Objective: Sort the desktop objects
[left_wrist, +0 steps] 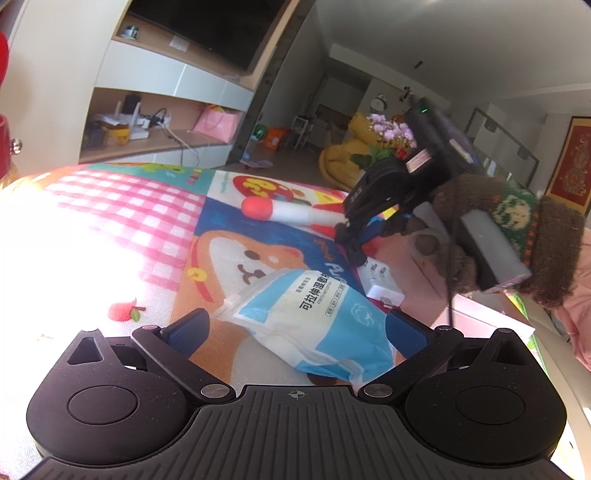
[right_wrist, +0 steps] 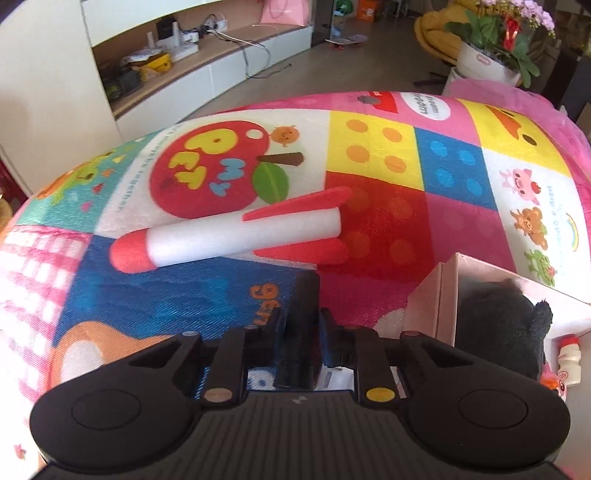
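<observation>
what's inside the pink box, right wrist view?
Inside the pink box: a dark plush toy fills most of the opening, with a small white bottle with a red cap beside it. Anything beneath the plush is covered, and the box's lower part is cut off by the hand-held gripper body.

A white wall unit (left_wrist: 173, 79) with wood-lined open shelves runs along the left, a dark television (left_wrist: 218, 27) set into it. Cables trail over the lower shelf (right_wrist: 221, 44). The floor (right_wrist: 373, 70) is grey-brown. A potted plant with purple flowers (right_wrist: 498, 33) stands near a yellow chair (right_wrist: 434, 29). Strong sunlight washes out the left side.
</observation>
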